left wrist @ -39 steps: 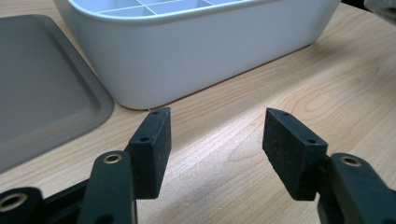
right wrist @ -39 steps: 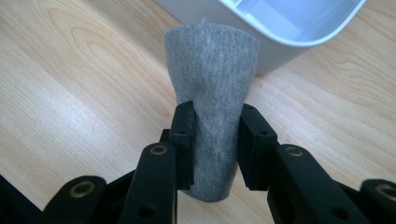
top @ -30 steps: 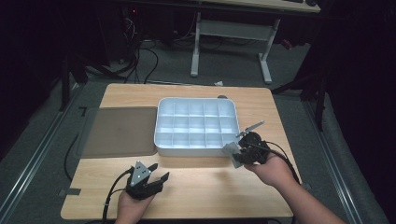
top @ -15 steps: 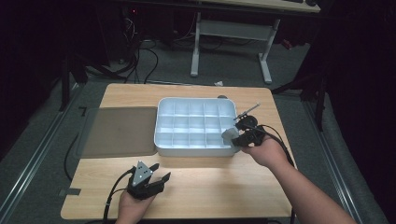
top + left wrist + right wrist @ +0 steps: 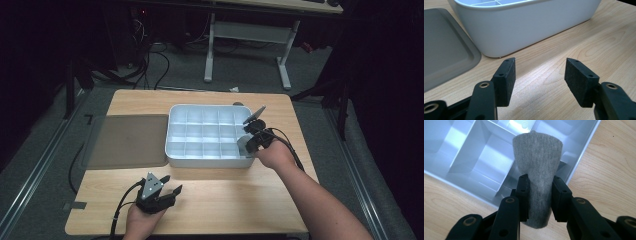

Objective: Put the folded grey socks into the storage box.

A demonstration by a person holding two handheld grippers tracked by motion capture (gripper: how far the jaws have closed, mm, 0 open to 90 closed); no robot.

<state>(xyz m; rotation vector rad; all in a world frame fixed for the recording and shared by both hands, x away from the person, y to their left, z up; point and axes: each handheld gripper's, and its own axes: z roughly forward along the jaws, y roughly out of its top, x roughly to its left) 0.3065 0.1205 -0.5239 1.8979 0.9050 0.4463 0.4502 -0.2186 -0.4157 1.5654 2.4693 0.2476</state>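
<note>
A white tray [image 5: 172, 131] with several square compartments stands in the middle of the wooden table. My right gripper [image 5: 248, 143] hovers over the tray's near right corner, shut on a rolled grey sock [image 5: 539, 172]; both pads squeeze the roll, whose far end hangs above a compartment [image 5: 486, 160]. Near the table's front edge, my left gripper [image 5: 170, 186] rests low and open, and its pads [image 5: 506, 77] have bare wood between them. The tray's white wall [image 5: 529, 27] rises just beyond those pads.
A flat grey lid [image 5: 127, 140] lies on the table left of the tray, and its corner [image 5: 446, 50] sits beside my left gripper. A white desk frame [image 5: 245, 35] and cables stand on the dark floor beyond the table.
My right gripper has carried the grey sock from the table off the tray's right side up over the tray's near right corner. The left gripper has stayed put.
</note>
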